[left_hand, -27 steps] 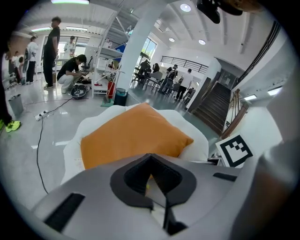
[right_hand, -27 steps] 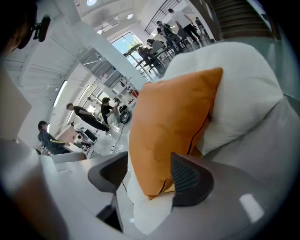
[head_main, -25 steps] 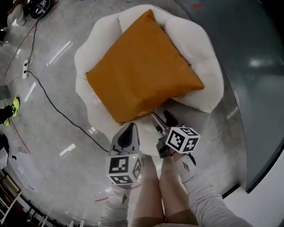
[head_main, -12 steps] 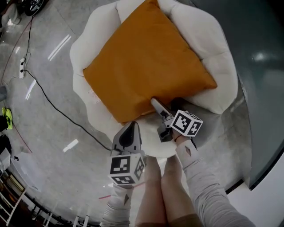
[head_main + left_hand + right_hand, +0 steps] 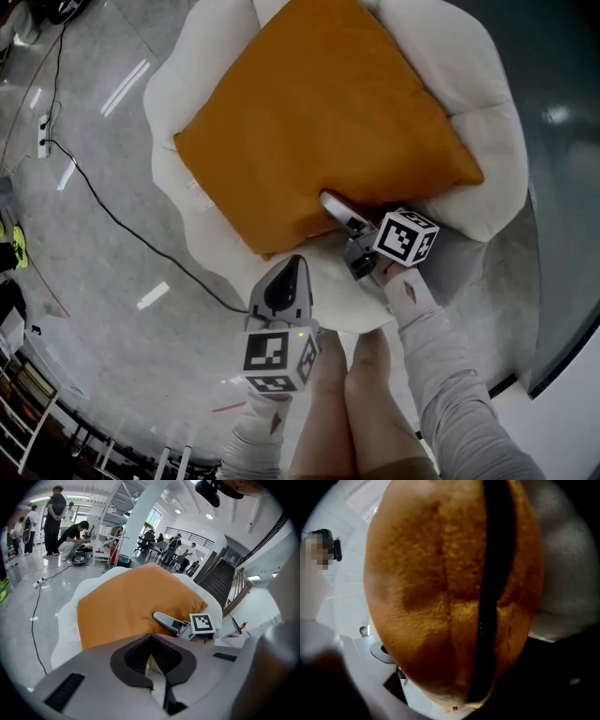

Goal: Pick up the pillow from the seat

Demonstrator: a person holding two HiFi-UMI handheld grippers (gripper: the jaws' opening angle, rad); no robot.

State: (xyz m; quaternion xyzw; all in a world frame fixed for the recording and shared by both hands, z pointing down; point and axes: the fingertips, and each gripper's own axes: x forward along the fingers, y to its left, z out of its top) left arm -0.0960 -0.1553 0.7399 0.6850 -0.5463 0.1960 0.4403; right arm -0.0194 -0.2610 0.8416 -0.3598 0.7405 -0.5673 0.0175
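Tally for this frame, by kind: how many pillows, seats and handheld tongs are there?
Orange square fabric pillow: 1
White round padded seat: 1
Grey handheld tongs with marker cubes: 2 (left tongs, right tongs)
Total: 4

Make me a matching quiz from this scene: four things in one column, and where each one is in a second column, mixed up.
Things:
1. orange square fabric pillow
2. white puffy round seat
3. thin black cable
4. left tool

Places:
A. trails across the grey floor
B. over the seat's near rim, jaws together
C. lies on the seat
D. stands on the floor, under the pillow

Pairs: 1-C, 2-D, 3-A, 4-B
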